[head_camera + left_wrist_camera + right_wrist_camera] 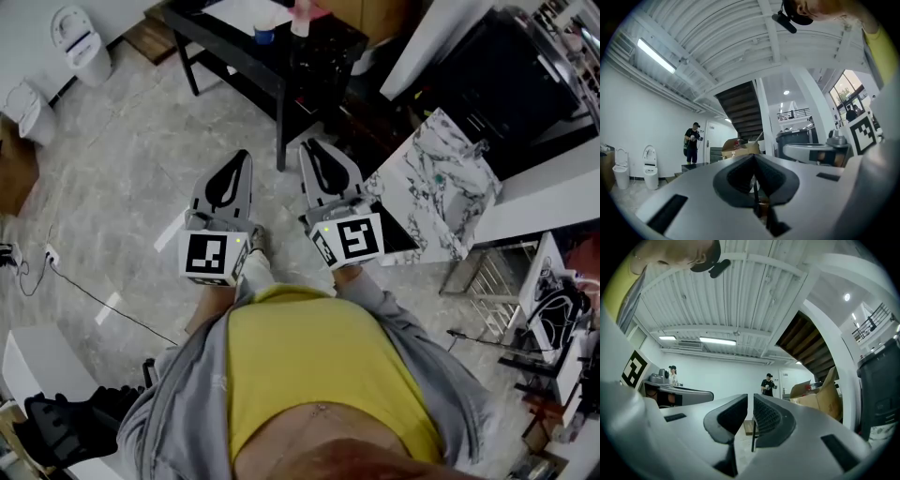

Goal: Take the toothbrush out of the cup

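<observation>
Far ahead on a black table (314,58) stand a small blue cup (265,34) and a white cup (300,27) with something pink sticking out of it; it is too small to tell whether that is the toothbrush. Both grippers are held in front of the person's body, well short of the table and pointing toward it. The left gripper (242,159) (753,159) has its jaws closed together with nothing in them. On the right gripper (312,148) (750,401) a narrow gap shows between the jaws, and nothing is in it.
A marble-patterned counter (441,192) stands just right of the right gripper. Two white toilets (80,39) sit by the wall at the far left, and a cable (89,292) runs across the floor. A person (767,384) stands in the background near cardboard boxes (820,397).
</observation>
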Demonstrator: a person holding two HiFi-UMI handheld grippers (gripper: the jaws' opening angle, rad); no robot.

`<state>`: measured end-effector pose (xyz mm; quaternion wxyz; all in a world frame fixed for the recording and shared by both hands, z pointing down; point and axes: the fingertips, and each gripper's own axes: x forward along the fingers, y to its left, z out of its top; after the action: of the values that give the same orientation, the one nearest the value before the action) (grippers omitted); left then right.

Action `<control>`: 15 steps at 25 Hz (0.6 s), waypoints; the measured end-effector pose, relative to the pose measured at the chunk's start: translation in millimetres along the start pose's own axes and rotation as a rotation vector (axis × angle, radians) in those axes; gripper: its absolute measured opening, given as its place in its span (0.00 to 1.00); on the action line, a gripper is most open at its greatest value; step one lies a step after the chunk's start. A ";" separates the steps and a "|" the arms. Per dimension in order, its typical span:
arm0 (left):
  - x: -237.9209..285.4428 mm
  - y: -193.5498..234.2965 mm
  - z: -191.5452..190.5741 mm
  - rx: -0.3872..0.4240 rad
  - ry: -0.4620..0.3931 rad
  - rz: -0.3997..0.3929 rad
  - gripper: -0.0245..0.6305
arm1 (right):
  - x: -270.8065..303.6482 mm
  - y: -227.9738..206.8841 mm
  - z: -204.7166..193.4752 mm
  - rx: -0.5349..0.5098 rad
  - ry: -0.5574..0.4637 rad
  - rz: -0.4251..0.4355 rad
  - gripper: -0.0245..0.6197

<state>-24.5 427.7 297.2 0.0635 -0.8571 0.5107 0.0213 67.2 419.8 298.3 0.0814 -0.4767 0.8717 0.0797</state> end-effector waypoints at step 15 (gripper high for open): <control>152.7 153.5 -26.0 0.004 -0.009 -0.115 0.04 | 202.5 -58.1 -52.4 -0.015 0.029 -0.089 0.18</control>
<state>-87.2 218.9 294.2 0.0687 -0.8848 0.4604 0.0204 5.0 211.8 301.7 0.0688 -0.5168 0.8500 0.0754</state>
